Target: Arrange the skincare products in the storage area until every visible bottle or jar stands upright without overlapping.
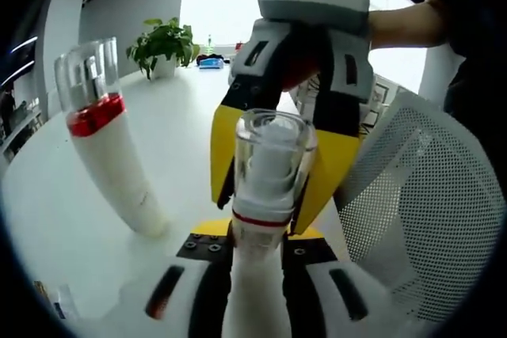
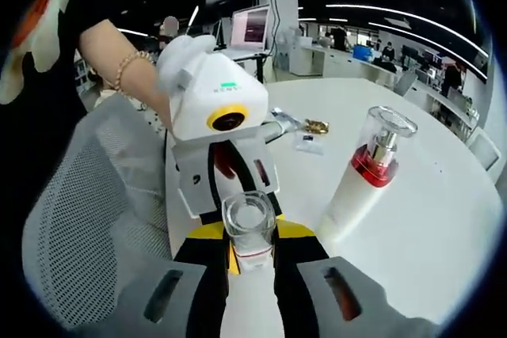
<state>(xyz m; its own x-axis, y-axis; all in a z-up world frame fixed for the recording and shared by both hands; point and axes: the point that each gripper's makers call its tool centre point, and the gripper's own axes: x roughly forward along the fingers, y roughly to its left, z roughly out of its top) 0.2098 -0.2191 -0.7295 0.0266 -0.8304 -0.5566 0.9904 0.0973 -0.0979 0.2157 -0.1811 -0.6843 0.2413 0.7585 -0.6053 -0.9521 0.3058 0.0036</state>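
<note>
Bottles number two: a clear-capped one (image 1: 265, 195) pinched between both grippers, left gripper (image 1: 257, 271) and right gripper (image 2: 249, 263) each clamped on it above the white table (image 1: 182, 124); the other bottle (image 1: 107, 140) stands tilted, apparently, nearby. Lower steadily, release one side first. Office desks behind; mesh chair (image 1: 428, 211) at the table's edge.

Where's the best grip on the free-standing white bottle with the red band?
Grip the white bottle on its white body below the red band, fingers closing from either side. It stands upright on the table with open space around it; the clear cap looks slick and may come off.
</note>
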